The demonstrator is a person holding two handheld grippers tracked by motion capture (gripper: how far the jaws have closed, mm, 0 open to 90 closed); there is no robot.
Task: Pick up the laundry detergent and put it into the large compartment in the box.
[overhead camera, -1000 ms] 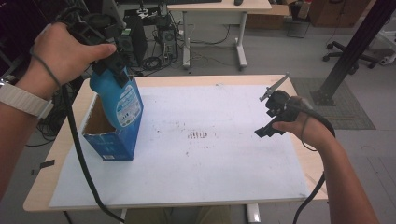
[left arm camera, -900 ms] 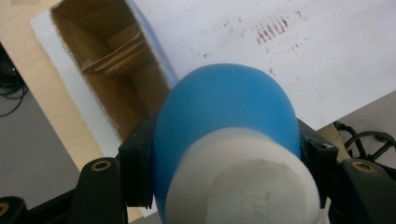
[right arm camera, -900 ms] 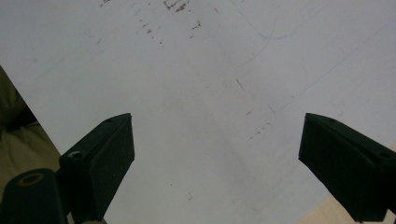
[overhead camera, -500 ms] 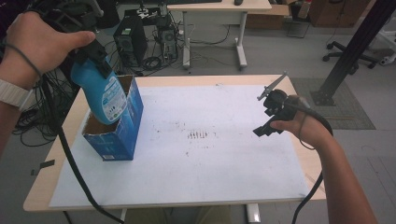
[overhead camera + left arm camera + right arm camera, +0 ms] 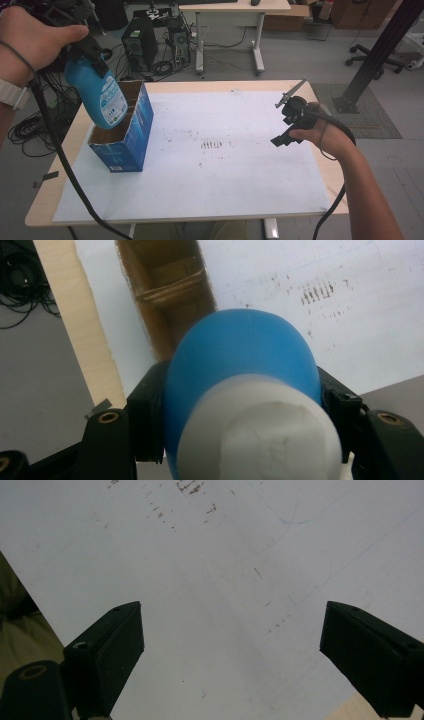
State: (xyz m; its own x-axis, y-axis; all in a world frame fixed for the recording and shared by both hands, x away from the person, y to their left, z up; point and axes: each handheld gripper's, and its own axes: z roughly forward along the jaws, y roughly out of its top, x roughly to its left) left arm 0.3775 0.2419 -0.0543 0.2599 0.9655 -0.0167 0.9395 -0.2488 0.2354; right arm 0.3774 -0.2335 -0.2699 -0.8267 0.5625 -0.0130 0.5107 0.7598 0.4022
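Bottle [image 5: 97,95] clamped in our left gripper [image 5: 240,405], above the divided box [image 5: 122,132] by the table's left edge; its white cap [image 5: 260,435] faces us. Right gripper [image 5: 230,655] wide open, empty.

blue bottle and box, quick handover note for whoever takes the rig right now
Left tool: shut on the blue bottle, gripped just below its white cap, held tilted above the blue cardboard box.
Right tool: open, nothing between its jaws, hovering over the white sheet at the table's right side.
Box stands at the table's left, its divided compartments open on top.
Done: bottle is in the grip and off the table.
Left: which way the bottle goes next can't be told.
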